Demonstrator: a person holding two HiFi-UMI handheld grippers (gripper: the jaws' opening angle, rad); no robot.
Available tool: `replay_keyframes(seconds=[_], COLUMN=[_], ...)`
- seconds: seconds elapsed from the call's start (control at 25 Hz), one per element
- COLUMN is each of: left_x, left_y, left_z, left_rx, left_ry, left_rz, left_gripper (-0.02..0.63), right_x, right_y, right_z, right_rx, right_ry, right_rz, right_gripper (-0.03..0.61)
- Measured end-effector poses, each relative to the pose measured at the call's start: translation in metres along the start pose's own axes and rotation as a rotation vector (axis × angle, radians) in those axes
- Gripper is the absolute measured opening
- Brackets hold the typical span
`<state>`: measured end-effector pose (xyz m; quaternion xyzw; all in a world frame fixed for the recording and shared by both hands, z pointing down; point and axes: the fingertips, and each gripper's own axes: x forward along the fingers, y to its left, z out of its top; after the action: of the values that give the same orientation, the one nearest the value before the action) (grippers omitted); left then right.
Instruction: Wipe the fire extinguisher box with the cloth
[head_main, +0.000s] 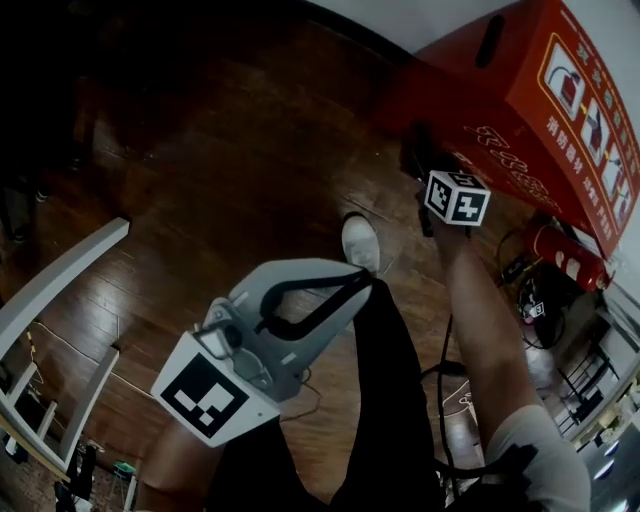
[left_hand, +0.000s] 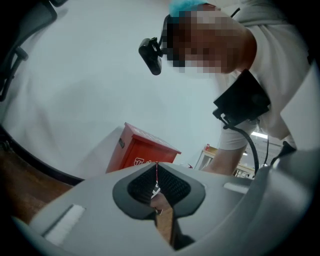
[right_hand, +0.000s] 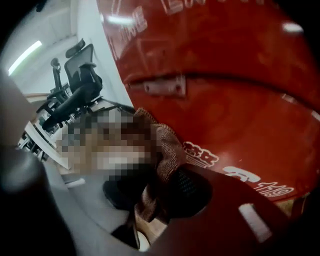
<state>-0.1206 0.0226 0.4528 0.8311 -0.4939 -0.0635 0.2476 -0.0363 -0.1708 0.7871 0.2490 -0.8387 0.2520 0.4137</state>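
Dark wooden floor (head_main: 200, 150) across most of the head view. Red fire extinguisher box (head_main: 520, 110) at upper right, cut off by the frame edge; fills the right gripper view close up, white print only partly readable. Right gripper (right_hand: 156, 194) close against that box, fingers pinching a brownish cloth (right_hand: 167, 145), lower part of it hidden between them. Left gripper (left_hand: 156, 175) held low, well apart from the box, fingers pressed together on nothing.
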Motion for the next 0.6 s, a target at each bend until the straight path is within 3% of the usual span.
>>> replay_keyframes(seconds=[0.16, 0.32, 0.48, 0.6], left_x=[0.004, -0.013, -0.041, -0.071], left_y=[-0.004, -0.003, -0.01, -0.018], left_z=[-0.002, 0.02, 0.06, 0.093], left_rx=[0.01, 0.001, 0.004, 0.024], left_ry=[-0.017, -0.056, -0.102, -0.131], left_rz=[0.026, 0.057, 0.077, 0.085], left_gripper=[0.006, 0.005, 0.006, 0.005], right_x=[0.014, -0.022, -0.105, -0.18], right_y=[-0.016, 0.022, 0.081, 0.125], right_z=[-0.019, 0.0, 0.048, 0.109], right_rx=[0.015, -0.06, -0.275, -0.525], right_ry=[0.063, 0.077, 0.103, 0.118], right_rz=[-0.025, 0.023, 0.098, 0.153], right_gripper=[0.118, 0.118, 0.118, 0.118])
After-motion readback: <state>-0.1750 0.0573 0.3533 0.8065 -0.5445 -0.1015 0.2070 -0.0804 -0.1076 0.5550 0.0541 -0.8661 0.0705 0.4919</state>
